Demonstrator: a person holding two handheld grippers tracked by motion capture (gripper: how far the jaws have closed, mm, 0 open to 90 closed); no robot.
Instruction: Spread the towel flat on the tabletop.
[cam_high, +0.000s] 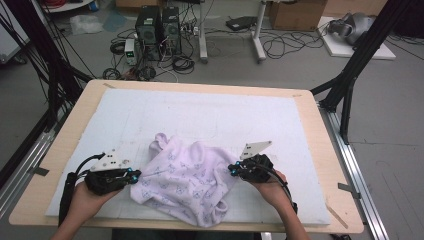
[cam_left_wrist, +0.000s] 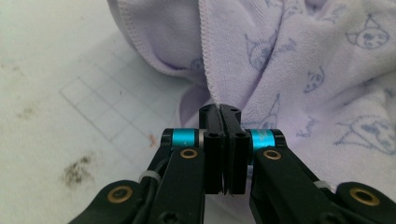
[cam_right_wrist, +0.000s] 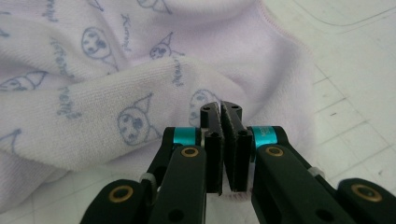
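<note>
The workpiece is a lilac printed towel (cam_high: 186, 181), crumpled on the white gridded mat (cam_high: 210, 112) between the two grippers. Judged from its folds and pile, it is light, soft and limp: it will sag and drape when lifted and offers no stiffness. A stitched hem is the firmest place to take hold, as a pinch on loose cloth may slip.

The left gripper (cam_high: 134, 175) has its jaws closed. In the left gripper view, the stitched hem (cam_left_wrist: 206, 56) runs down into the jaw tips of the left gripper (cam_left_wrist: 220, 111), so the cloth edge appears pinched there.

The right gripper (cam_high: 233, 169) is likewise closed. In the right gripper view, a fold of towel (cam_right_wrist: 140, 93) lies directly ahead of the tips of the right gripper (cam_right_wrist: 220, 108), and a pink edge shows below the jaws, indicating a grip on the cloth.

The high view shows the full towel outline and both hands. The gripper views alone reveal hem stitching and contact at the jaws.
</note>
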